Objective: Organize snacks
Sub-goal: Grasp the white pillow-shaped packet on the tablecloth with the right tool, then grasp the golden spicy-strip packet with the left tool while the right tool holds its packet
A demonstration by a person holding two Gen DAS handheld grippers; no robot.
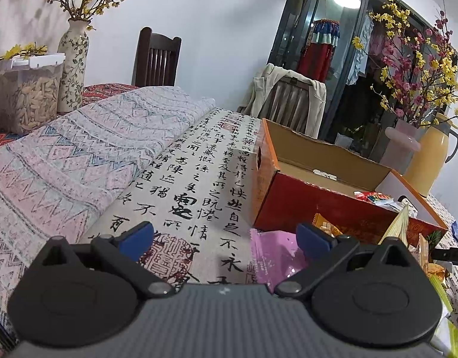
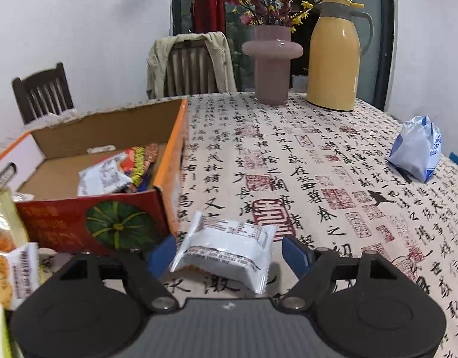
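Note:
In the right wrist view a white snack packet (image 2: 226, 250) lies tilted on the calligraphy tablecloth between the fingers of my right gripper (image 2: 228, 253). The left blue pad (image 2: 161, 255) is at the packet's edge and a thin strip of cloth shows before the right pad, so the jaws stand open around it. Just left of it stands an open red-and-orange cardboard box (image 2: 175, 149) holding several snack packets (image 2: 106, 176). In the left wrist view my left gripper (image 1: 226, 240) is open above the cloth. A pink packet (image 1: 273, 256) lies by its right finger, in front of the same box (image 1: 318, 203).
Loose snack packets (image 2: 8, 238) pile at the box's near left corner, and a blue-white bag (image 2: 417, 152) lies at the right. A pink vase (image 2: 272, 62) and yellow thermos (image 2: 333, 56) stand at the back. A folded patterned cloth (image 1: 79, 149), a seed container (image 1: 29, 101) and a floral vase (image 1: 73, 68) occupy the left.

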